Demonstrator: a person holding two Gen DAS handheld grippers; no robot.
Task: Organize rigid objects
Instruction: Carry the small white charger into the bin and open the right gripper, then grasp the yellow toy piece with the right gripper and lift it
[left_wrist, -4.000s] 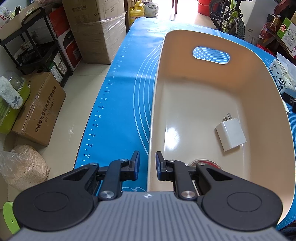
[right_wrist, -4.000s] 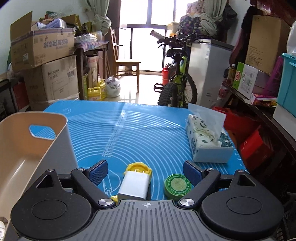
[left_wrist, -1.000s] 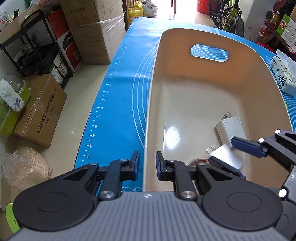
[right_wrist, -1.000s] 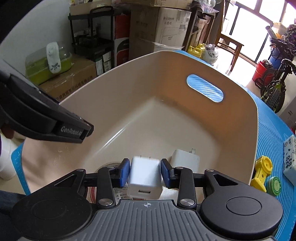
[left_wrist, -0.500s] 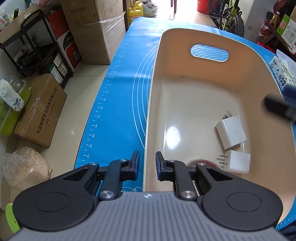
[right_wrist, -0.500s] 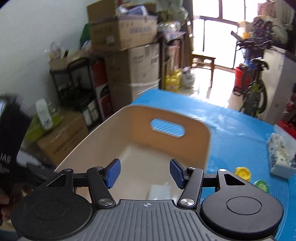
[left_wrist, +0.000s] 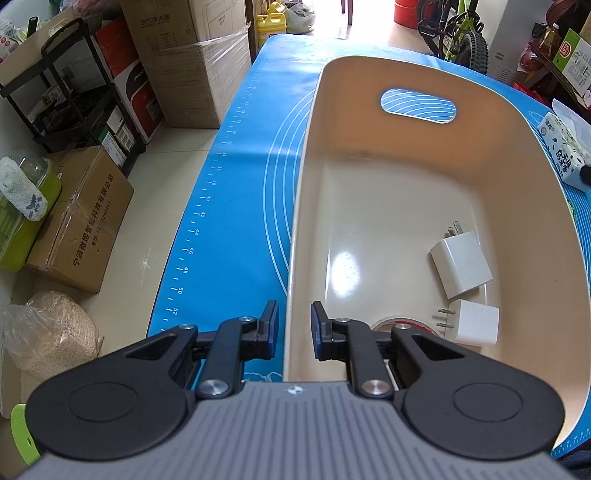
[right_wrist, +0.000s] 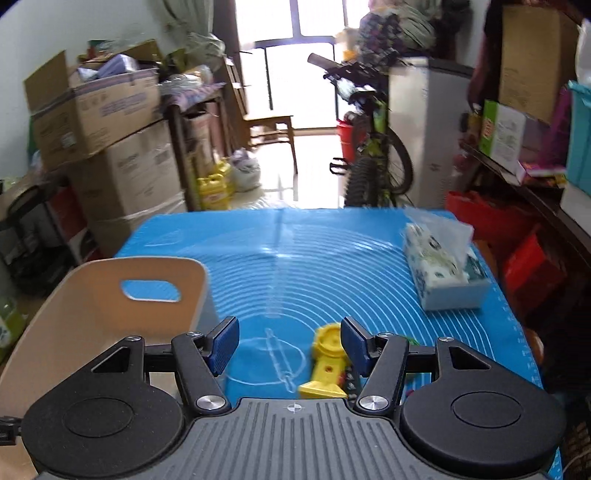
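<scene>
My left gripper (left_wrist: 293, 328) is shut on the near left wall of the beige bin (left_wrist: 301, 206), one pad on each side of the rim. In the bin lie a large white charger (left_wrist: 461, 267), a smaller white charger (left_wrist: 474, 326) and a round red-rimmed lid (left_wrist: 391, 323) partly hidden by my finger. My right gripper (right_wrist: 290, 345) is open and empty above the blue mat (right_wrist: 314, 266). A yellow plastic toy piece (right_wrist: 327, 363) lies just below its right finger. The bin (right_wrist: 96, 314) stands to its left.
A tissue pack (right_wrist: 443, 273) lies at the mat's right side and shows at the right edge of the left wrist view (left_wrist: 563, 155). Cardboard boxes (left_wrist: 77, 221) and a black shelf (left_wrist: 74, 92) stand on the floor to the left. A bicycle (right_wrist: 373, 147) stands behind the table.
My right gripper let go of the small white charger in the bin, opened, and swung out to the right over the mat. The left gripper has held still on the bin wall.
</scene>
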